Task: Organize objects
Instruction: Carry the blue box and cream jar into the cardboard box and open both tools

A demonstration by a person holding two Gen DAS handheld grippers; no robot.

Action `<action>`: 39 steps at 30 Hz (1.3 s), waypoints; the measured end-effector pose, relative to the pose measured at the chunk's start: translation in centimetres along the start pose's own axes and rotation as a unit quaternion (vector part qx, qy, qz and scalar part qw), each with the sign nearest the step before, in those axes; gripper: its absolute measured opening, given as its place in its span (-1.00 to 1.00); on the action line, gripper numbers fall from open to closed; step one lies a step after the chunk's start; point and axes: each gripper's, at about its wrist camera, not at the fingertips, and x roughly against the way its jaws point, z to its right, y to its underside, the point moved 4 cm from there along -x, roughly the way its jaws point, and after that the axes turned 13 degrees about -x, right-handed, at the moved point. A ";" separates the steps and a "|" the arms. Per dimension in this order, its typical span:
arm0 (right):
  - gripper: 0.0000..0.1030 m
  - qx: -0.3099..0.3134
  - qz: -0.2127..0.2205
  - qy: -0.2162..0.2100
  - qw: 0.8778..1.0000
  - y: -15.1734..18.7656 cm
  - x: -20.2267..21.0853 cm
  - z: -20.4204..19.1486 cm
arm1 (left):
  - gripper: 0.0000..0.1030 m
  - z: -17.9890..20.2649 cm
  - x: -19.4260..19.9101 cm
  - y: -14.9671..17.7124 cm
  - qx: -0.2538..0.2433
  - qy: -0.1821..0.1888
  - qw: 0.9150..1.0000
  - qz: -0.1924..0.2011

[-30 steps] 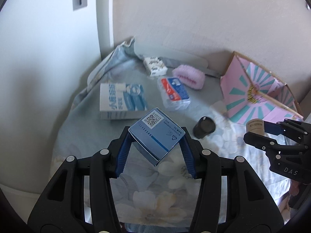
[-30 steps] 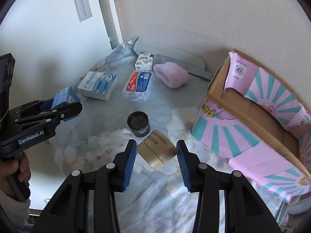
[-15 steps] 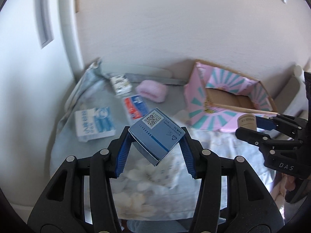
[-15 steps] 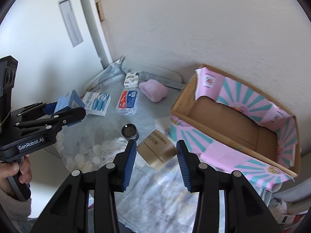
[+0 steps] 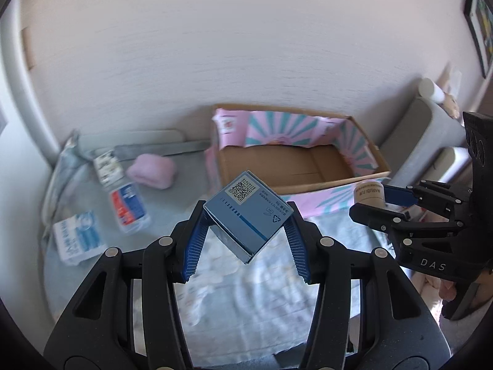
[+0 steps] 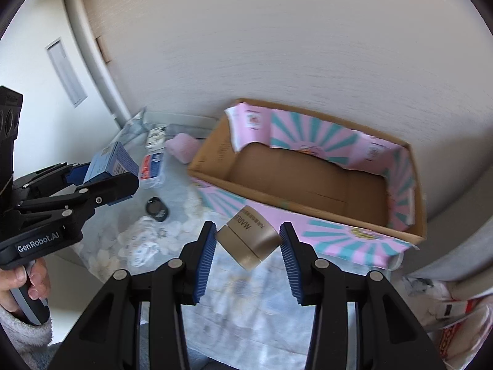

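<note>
Both hands are up in the air now, each carrying something toward the cardboard box [image 6: 308,182] with the pink lining. The left gripper [image 5: 246,237] is clamping the blue carton [image 5: 246,212] cornerwise, tilted, short of the box's near wall. The right gripper [image 6: 246,249] is pinching a tan cylinder [image 6: 249,240], its long axis slanting across the jaws, and this one is looking nearer the box, just before its near wall. The open top is lying ahead and below both. Left of the box, a pink roll [image 5: 152,171] and what look like packets are waiting on the cloth
</note>
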 end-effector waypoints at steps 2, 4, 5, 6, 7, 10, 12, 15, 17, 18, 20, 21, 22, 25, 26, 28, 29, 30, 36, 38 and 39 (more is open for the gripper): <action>-0.24 -0.009 0.002 0.014 1.000 -0.7 0.5 1.2 | -0.11 0.5 -0.6 -1.0 -0.004 0.012 1.000 -0.002; -0.24 -0.019 0.002 0.023 1.000 -1.5 0.9 2.1 | -0.11 1.1 -1.6 -2.1 -0.008 0.026 1.000 -0.007; -0.24 -0.025 0.003 0.026 0.999 -1.8 1.0 2.6 | -0.11 1.2 -2.0 -2.6 -0.009 0.033 0.999 -0.009; -0.24 -0.031 0.003 0.028 0.999 -2.1 1.1 3.1 | -0.11 1.4 -2.3 -3.1 -0.011 0.037 0.999 -0.011; -0.24 -0.037 0.004 0.032 0.999 -2.4 1.2 3.6 | -0.11 1.6 -2.8 -3.7 -0.014 0.042 0.999 -0.013; -0.24 -0.052 0.006 0.045 0.998 -3.5 1.4 4.8 | -0.11 1.9 -3.9 -5.5 -0.023 0.054 0.998 -0.020; -0.24 -0.063 0.007 0.049 0.997 -4.4 1.5 5.5 | -0.11 1.9 -4.6 -6.6 -0.030 0.056 0.998 -0.025; -0.24 -0.078 0.005 0.057 0.995 -5.8 1.3 6.4 | -0.11 1.7 -5.8 -8.1 -0.031 0.064 0.997 -0.036; -0.24 -0.088 0.002 0.059 0.994 -6.9 1.0 6.9 | -0.11 1.4 -6.8 -9.0 -0.030 0.070 0.996 -0.047; -0.24 -0.091 0.001 0.059 0.994 -7.4 0.8 7.1 | -0.11 1.2 -7.3 -9.4 -0.029 0.073 0.996 -0.052; -0.24 -0.098 -0.003 0.063 0.993 -8.3 0.2 7.5 | -0.11 0.9 -8.4 -10.1 -0.027 0.080 0.994 -0.063; -0.24 -0.101 -0.006 0.064 0.993 -8.8 -0.1 7.8 | -0.11 0.7 -9.0 -10.4 -0.027 0.083 0.994 -0.069; -0.24 -0.104 -0.009 0.065 0.992 -9.2 -0.6 8.0 | -0.11 0.6 -9.6 -10.6 -0.026 0.084 0.993 -0.075; -0.24 -0.111 -0.022 0.072 0.991 -10.1 -1.9 8.7 | -0.11 0.2 -11.3 -11.1 -0.027 0.086 0.992 -0.093; -0.24 -0.111 -0.026 0.074 0.991 -10.4 -2.4 8.9 | -0.11 0.1 -11.8 -11.2 -0.028 0.085 0.991 -0.098; -0.24 -0.112 -0.037 0.081 0.990 -10.8 -3.6 9.2 | -0.11 0.1 -13.0 -11.4 -0.034 0.083 0.990 -0.111; -0.24 -0.112 -0.041 0.083 0.989 -11.0 -4.1 9.3 | -0.11 0.0 -13.5 -11.4 -0.038 0.081 0.989 -0.118; -0.24 -0.112 -0.045 0.084 0.989 -11.1 -4.6 9.4 | -0.11 0.0 -14.1 -11.4 -0.041 0.079 0.988 -0.125; -0.24 -0.129 -0.090 0.090 0.983 -10.8 -8.9 10.7 | -0.11 0.2 -17.9 -10.1 -0.053 0.079 0.980 -0.176; -0.24 -0.140 -0.106 0.092 0.980 -10.4 -10.2 11.3 | -0.11 0.3 -18.8 -9.3 -0.055 0.081 0.977 -0.189; -0.24 -0.143 -0.113 0.095 0.979 -10.1 -10.7 11.5 | -0.11 0.4 -19.2 -9.0 -0.057 0.081 0.976 -0.195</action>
